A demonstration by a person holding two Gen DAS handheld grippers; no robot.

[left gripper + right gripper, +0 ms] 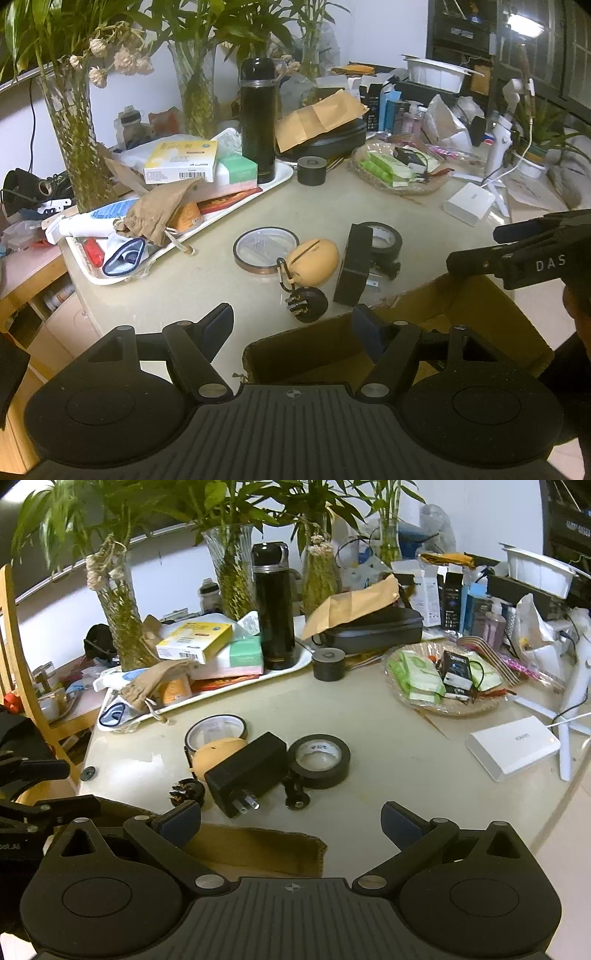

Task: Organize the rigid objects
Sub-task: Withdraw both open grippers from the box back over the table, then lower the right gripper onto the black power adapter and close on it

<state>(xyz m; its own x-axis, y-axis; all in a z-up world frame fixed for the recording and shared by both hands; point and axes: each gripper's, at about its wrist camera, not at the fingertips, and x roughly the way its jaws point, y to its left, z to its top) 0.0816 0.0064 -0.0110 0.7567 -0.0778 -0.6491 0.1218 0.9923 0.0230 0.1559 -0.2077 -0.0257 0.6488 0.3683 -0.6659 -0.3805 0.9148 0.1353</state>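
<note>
On the beige table lie a black power adapter [247, 771] [354, 266], a black tape roll [319, 760] [380, 240], a tan egg-shaped case [314, 260] [218, 753], a clear-cored tape ring [266, 249] [216, 731], a round black mount [306, 304] [186, 792] and a small black screw knob [295, 794]. An open cardboard box [480, 295] [258, 849] sits at the near edge. My left gripper [293, 325] is open and straddles the box's left wall without pressing it. My right gripper [291, 821] is open and empty, just short of the adapter.
A white tray [280, 177] at the back left holds boxes, a paper bag and a black flask [257, 122]. A black cylinder [311, 170], glass vases [74, 140], a wicker basket [443, 679], a white charger box [513, 747] and a wooden chair [22, 686] surround the middle.
</note>
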